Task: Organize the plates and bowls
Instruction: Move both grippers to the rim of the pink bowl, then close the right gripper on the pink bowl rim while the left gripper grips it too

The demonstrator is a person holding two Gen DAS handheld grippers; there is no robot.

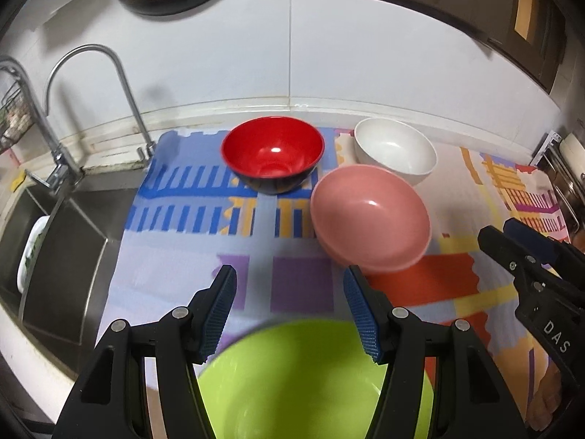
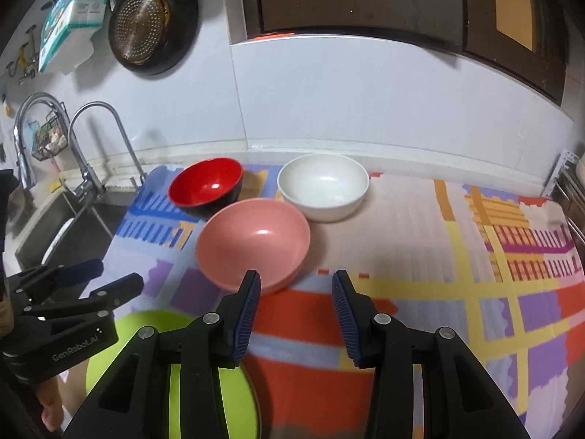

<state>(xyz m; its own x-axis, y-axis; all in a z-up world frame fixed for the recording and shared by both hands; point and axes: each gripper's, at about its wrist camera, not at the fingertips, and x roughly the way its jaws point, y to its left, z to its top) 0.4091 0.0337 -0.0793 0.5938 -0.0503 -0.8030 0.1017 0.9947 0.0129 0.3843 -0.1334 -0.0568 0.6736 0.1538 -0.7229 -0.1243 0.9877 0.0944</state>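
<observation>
Four bowls stand on a colourful patterned cloth [image 1: 175, 256]. A red bowl [image 1: 272, 153] with a black outside is at the back, a white bowl [image 1: 395, 153] to its right, a pink bowl [image 1: 369, 219] in front of them, and a lime green bowl [image 1: 307, 376] nearest. My left gripper [image 1: 289, 289] is open and empty, just above the green bowl's far rim. My right gripper [image 2: 297, 294] is open and empty, right of the green bowl [image 2: 234, 395], in front of the pink bowl [image 2: 252, 241]. The red bowl [image 2: 206, 186] and white bowl [image 2: 323, 186] lie beyond.
A steel sink [image 1: 65, 234] with two taps [image 1: 124, 87] lies left of the cloth; a white dish [image 1: 31, 252] leans inside it. A perforated pan [image 2: 146, 29] hangs on the tiled wall. A wire rack [image 2: 570, 190] stands at the far right.
</observation>
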